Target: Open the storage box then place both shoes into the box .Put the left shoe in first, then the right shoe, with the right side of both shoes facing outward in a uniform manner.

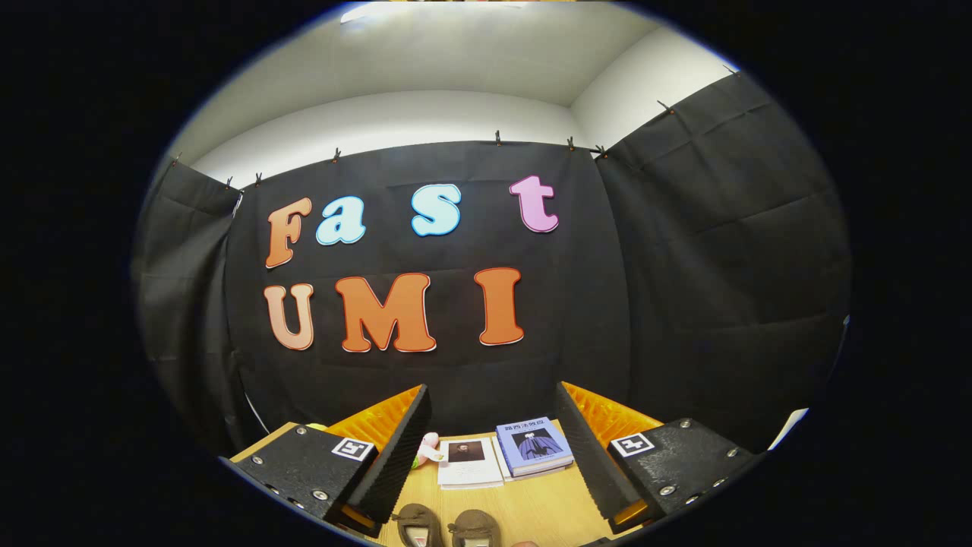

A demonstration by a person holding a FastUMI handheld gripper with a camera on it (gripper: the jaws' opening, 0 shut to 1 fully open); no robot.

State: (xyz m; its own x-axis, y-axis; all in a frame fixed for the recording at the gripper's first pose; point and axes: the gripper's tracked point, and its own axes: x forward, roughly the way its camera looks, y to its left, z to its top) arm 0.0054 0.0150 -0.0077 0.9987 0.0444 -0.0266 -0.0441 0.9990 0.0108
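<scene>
On the wooden table [531, 509], beyond the left finger [395, 448], a small pale plush toy [427, 450] lies partly tucked behind that finger, so its shape is hard to read. Next to it is a white book [469, 463] with a dark portrait on the cover, and to its right a blue book [534, 447] rests on top of another pale one. The gripper [493, 456] hangs with its fingers spread wide and nothing between them but bare tabletop and the books farther ahead. Low down, between the fingers and nearer than the books, sit the two shoes [448, 526]: brown, soft-looking, side by side and nearly touching, toes pointing toward the books. Their heels are cut off, with only the rounded toes and the front of the openings showing, so I cannot tell which is left and which is right. Behind everything hangs the black cloth wall [683, 266], clipped up under a white wall.
</scene>
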